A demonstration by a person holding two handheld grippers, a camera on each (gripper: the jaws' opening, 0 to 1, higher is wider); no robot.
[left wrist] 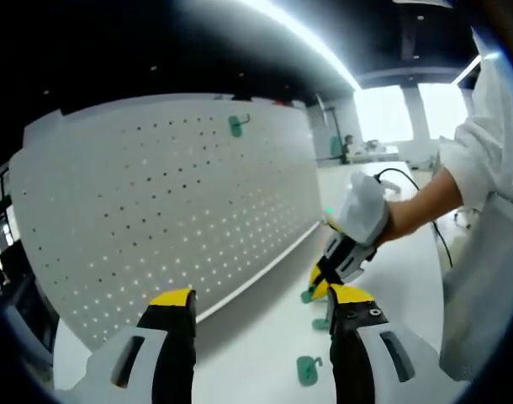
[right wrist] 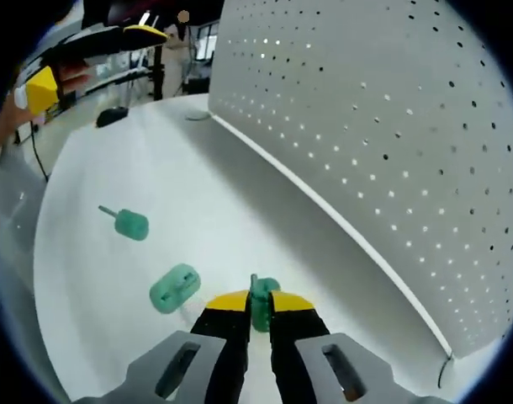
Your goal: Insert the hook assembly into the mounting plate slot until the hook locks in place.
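Your right gripper (right wrist: pixel 258 313) pinches a green hook (right wrist: pixel 261 303) between nearly closed jaws, low over the desk (right wrist: pixel 240 210) near the pegboard (right wrist: pixel 391 126) bottom edge. Two more hooks (right wrist: pixel 174 288) lie on open desk beside it. Your left gripper (left wrist: pixel 261 316) has wide, empty jaws. Farther, one hook (left wrist: pixel 236 124) hangs near the pegboard's top edge.

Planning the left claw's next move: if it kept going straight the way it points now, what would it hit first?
Most likely the white pegboard: it stands directly ahead of the open left claw, past a strip of bare table. Depth is hard to judge. The green hooks lie low and to the right, off that line.
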